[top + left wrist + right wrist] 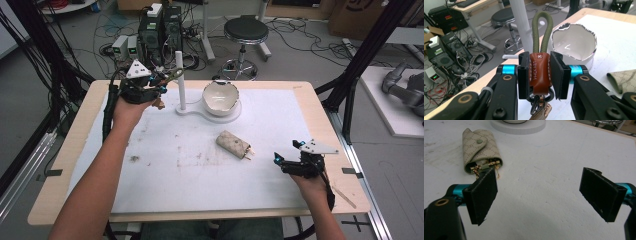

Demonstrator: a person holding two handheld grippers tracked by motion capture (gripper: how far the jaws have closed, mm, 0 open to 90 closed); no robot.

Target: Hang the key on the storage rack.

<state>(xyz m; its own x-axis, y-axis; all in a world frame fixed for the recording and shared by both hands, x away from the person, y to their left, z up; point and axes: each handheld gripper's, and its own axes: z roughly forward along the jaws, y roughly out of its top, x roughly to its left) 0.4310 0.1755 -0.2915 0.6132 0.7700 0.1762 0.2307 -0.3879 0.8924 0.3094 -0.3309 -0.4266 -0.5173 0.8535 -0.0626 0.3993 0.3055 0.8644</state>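
Brown leather sits between your left gripper's (539,72) black pads: a keychain (539,68) with an olive cord loop rising from its top and a metal ring and clasp hanging under it. The pads press on both sides of the leather tab, so the jaws are clamped on it. In the high view your left gripper (161,82) is raised near the far left part of the table (60,165), just beside the white post of the stand (181,85), with the cord loop close to the post. A white bowl (220,97) with a wavy rim rests on the stand's round base. Your right gripper (539,192) hangs low over the white mat (165,185) near the right edge, its jaws wide apart with nothing between them. A beige patterned key pouch (480,148) lies on the mat ahead of it, gold hooks showing at its open end.
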